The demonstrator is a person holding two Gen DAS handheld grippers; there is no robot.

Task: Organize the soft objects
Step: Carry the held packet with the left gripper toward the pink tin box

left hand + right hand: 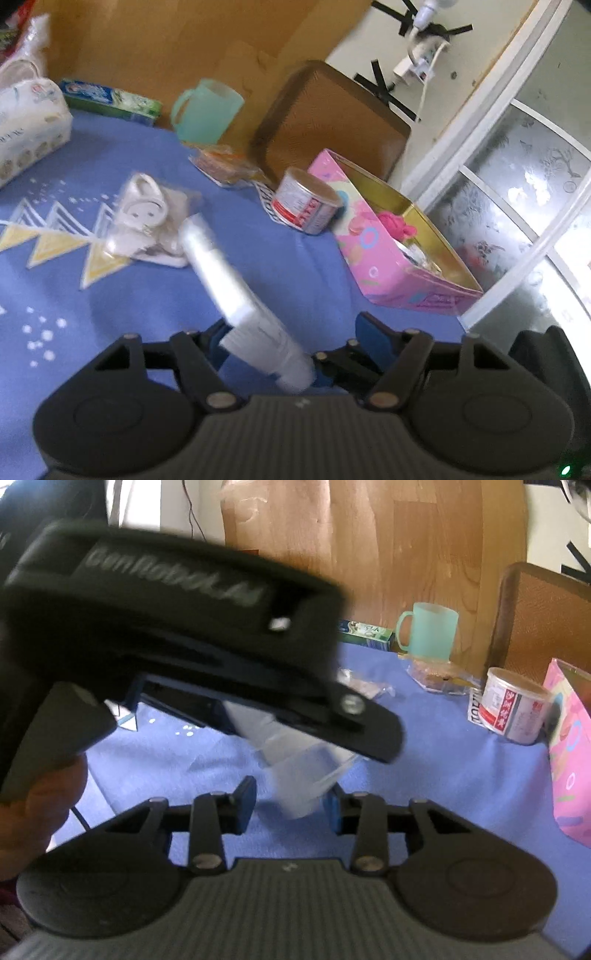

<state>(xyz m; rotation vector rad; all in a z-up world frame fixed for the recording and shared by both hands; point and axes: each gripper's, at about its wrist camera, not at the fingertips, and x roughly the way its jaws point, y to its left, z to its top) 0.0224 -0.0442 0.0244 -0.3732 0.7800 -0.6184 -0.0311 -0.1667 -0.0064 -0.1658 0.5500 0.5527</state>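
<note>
Left gripper (291,343) clamps a white packet (229,273) as right gripper (291,805), jaws narrow, seemingly not yet pinching, takes its end (299,775) for the pink box (373,254) at three o'clock.

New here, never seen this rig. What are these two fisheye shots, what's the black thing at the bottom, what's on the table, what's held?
There is no robot. A person holds a two-finger gripper in each hand, and each has a camera looking along its fingers. The black thing at the bottom of each picture is that camera's own gripper: the left gripper in one, the right gripper in the other. There the left one also crosses the picture, with a hand under it.

On the blue cloth are a mint mug, a tin, an open pink box, a tissue pack and a bagged white plug.

The left gripper seems to hold a blurred white pack off the cloth. The pack's end sits between the right gripper's jaws, apparently unclamped.
</note>
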